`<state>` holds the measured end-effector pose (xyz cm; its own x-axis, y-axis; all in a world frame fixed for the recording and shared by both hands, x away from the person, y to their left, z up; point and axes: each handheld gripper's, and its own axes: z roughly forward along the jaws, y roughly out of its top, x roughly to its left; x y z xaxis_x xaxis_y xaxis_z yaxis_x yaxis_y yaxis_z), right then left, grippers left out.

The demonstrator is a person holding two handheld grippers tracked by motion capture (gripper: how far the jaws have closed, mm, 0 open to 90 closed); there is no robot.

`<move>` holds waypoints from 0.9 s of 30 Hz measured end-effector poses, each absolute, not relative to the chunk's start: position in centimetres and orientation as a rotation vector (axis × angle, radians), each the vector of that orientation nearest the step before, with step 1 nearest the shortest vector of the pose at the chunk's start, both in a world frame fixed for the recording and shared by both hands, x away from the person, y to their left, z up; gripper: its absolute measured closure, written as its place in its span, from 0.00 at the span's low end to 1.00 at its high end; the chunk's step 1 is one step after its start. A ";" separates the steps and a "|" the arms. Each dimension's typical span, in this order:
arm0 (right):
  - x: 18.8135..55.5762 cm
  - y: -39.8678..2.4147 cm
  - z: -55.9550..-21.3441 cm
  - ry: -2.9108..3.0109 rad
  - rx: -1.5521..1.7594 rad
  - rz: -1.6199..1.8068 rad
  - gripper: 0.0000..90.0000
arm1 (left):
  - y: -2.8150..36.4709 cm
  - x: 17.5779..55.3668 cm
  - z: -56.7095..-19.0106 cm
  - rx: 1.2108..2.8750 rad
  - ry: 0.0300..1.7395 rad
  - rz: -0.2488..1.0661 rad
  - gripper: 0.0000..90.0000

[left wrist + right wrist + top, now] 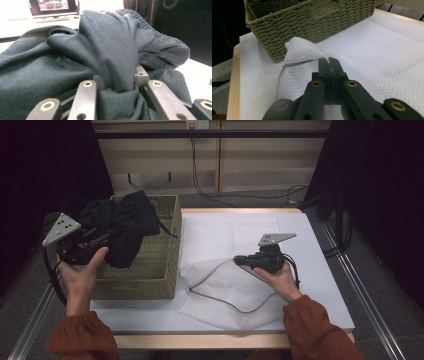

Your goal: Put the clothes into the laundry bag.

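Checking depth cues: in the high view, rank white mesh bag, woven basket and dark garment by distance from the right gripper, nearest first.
1. white mesh bag: pinched in the right gripper, centre of table.
2. woven basket: left of the bag.
3. dark garment: farthest left, over the basket, clamped in the left gripper.

Dim, dark-edged high view; glare behind the blurred near cloth (107, 50).

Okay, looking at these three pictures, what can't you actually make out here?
- Basket inside: high view, the dark garment held by the left gripper hangs over it.
- Left gripper's jaw tips: left gripper view, buried in the garment's folds.
- Mesh bag contents: high view, the weave is too fine to tell whether anything is inside.
- Bag opening: right gripper view, the right gripper pinches the edge; the rest is cut off.
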<state>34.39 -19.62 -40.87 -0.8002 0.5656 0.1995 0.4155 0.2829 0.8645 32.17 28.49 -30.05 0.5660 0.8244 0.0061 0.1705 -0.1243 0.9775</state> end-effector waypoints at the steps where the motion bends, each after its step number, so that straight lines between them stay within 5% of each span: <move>1: 34.4 -19.6 -40.9 2.396 0.924 1.542 1.00 | 28.4 32.2 -30.0 1.631 0.846 0.694 0.79; 27: 34.6 -19.7 -41.1 2.407 0.945 1.550 1.00 | 26.2 31.0 -28.5 1.651 0.715 0.669 0.79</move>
<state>34.58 -19.74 -41.08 -0.7962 0.5635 0.2201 0.4335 0.2776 0.8573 30.98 26.16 -28.51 0.6505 0.7577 0.0520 0.1022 -0.1553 0.9826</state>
